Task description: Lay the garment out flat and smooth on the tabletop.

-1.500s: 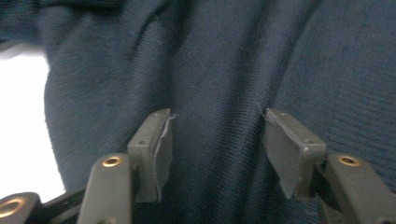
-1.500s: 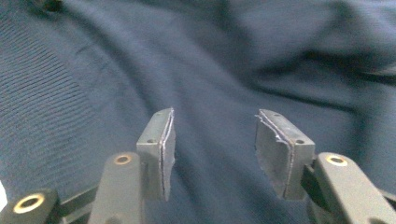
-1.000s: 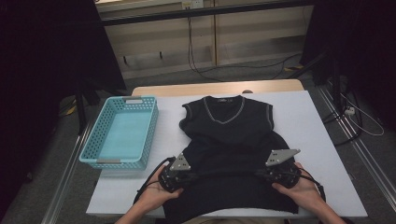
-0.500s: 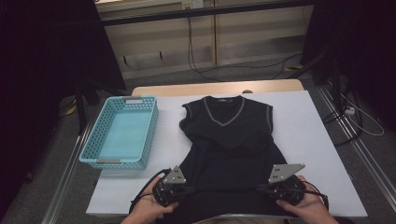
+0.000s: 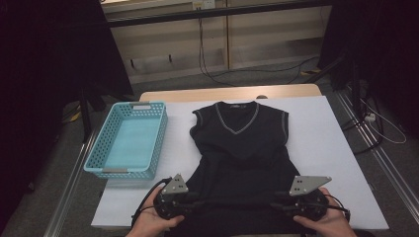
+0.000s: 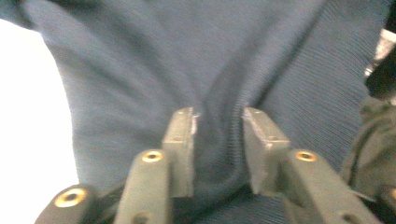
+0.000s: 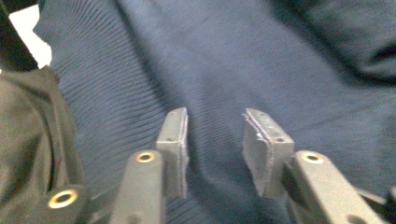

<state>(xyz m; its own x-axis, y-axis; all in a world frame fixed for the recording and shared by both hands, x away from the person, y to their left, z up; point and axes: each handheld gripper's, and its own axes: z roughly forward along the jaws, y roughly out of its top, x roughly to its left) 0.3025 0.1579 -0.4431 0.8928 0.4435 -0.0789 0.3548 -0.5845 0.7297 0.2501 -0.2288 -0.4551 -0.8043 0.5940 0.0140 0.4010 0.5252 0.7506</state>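
Note:
A dark sleeveless knit vest (image 5: 239,148) with grey V-neck trim lies flat on the white table (image 5: 336,148), neck away from me and hem at the near edge. My left gripper (image 5: 196,200) is at the hem's left corner and my right gripper (image 5: 276,203) at its right corner, each held in a hand. Both have just been opening. In the left gripper view a soft ridge of the vest (image 6: 140,70) rises between the parted jaws of the left gripper (image 6: 218,115) without being pinched. Under the right gripper (image 7: 215,115), the vest (image 7: 233,60) lies flat below the gap.
An empty teal plastic basket (image 5: 129,140) stands on the table's left side, beside the vest. Bare white tabletop lies to the right of the vest. Cables run across the floor beyond the table's far edge.
Both hands drew back toward the table's near edge, pulling the vest's hem straight. Both grippers' jaws then parted and let go of the fabric.

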